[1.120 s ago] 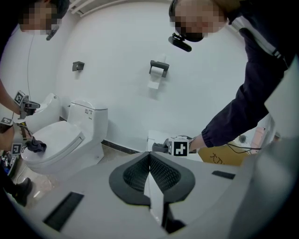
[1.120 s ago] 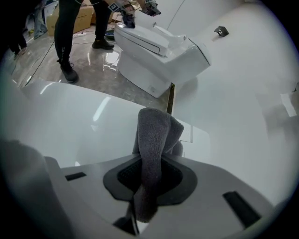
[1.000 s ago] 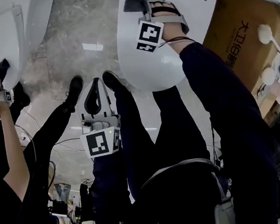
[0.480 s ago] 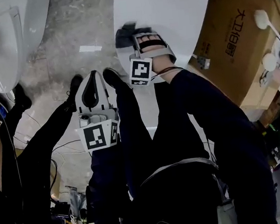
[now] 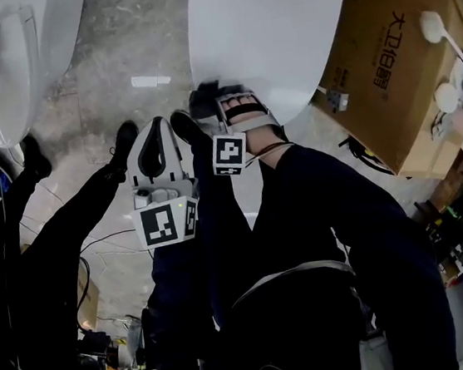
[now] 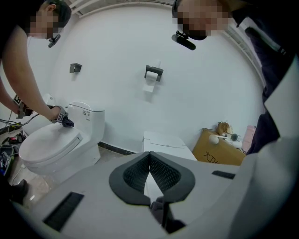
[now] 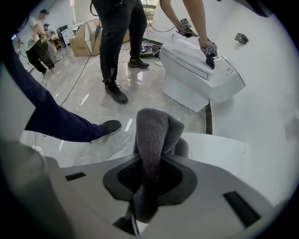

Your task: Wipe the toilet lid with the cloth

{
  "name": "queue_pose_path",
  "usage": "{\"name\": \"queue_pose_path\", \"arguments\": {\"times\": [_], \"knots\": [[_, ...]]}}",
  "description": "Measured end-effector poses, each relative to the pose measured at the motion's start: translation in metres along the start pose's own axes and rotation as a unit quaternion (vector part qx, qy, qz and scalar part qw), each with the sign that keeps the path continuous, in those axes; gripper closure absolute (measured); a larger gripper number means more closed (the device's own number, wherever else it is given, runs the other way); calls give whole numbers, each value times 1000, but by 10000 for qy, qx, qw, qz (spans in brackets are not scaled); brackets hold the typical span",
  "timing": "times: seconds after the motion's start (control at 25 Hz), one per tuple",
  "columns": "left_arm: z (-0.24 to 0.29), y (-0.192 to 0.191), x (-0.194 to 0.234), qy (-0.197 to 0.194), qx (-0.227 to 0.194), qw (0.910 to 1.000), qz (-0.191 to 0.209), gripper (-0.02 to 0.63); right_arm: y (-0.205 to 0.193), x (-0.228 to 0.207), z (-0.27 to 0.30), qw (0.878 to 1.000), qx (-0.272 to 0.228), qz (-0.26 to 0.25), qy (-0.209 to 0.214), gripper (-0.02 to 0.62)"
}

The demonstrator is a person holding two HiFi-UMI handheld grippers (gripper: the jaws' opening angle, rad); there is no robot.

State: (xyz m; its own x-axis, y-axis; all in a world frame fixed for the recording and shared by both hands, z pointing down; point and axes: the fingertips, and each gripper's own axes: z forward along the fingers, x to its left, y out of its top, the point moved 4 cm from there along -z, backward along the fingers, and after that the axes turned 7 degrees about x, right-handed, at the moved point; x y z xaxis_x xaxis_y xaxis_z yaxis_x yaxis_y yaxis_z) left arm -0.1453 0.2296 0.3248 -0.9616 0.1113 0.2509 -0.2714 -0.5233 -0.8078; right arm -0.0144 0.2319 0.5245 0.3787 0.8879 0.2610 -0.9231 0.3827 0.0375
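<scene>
Dark Chinese characters on the cardboard box [image 5: 405, 66], beginning 大口, the rest not legible

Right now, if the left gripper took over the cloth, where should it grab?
Grab the folded hump of the cloth sticking out past the jaws of the right gripper, coming from the tip side. The rest is pinched between those jaws; only that bulge is free.

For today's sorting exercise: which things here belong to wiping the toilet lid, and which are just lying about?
For the job: cloth, toilet lid, right tool gripping the cloth.
Lying about: cardboard box, second toilet, toilet-roll holder on the wall.
</scene>
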Motion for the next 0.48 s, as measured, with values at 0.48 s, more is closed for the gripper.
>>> {"name": "queue_pose_path", "arguments": {"times": [0.48], "knots": [[-4, 9, -6, 86, -98, 9999, 35, 591, -5, -42, -11, 9986, -346, 67, -400, 522]]}}
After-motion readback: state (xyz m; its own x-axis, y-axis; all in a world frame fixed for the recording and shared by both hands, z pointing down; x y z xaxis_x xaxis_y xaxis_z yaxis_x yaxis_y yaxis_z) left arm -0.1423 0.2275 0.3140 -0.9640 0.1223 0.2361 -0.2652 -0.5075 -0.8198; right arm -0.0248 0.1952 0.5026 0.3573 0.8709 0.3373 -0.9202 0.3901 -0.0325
